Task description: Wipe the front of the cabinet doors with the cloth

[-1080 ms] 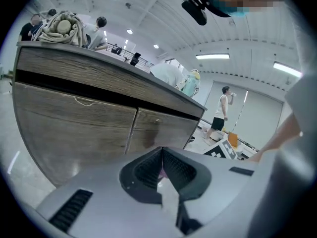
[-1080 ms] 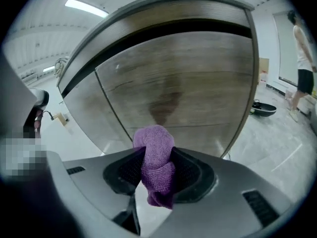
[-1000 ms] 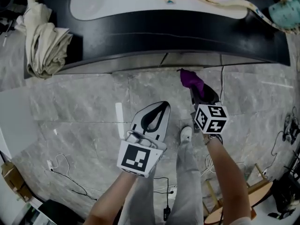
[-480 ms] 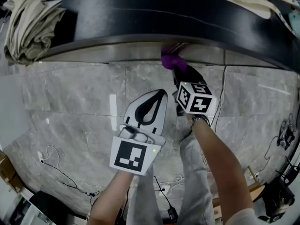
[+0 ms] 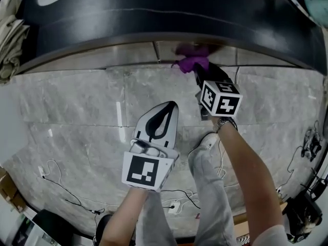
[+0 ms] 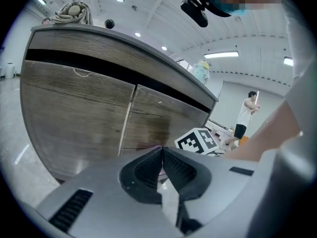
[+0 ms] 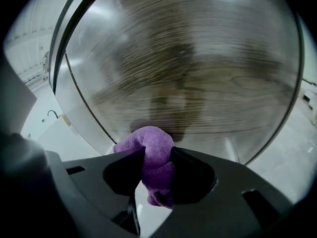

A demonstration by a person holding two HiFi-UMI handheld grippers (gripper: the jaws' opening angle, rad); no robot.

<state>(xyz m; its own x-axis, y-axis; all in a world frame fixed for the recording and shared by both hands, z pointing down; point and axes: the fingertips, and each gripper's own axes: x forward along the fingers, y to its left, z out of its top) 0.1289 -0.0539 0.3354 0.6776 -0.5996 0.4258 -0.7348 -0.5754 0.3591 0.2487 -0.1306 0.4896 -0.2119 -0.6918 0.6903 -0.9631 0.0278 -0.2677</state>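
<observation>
Barely shifted, the left tool [image 5: 171,109] hangs nearest, jaws together and empty. Beyond it the right tool [image 7: 157,155] has slid rightward, clamped on the purple cloth [image 7: 148,143], which presses against the wooden cabinet door [image 7: 198,73].

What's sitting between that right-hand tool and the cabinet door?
Only the purple cloth, pinched by the right gripper, its bunched end facing the cabinet door. The right gripper view shows this.
</observation>
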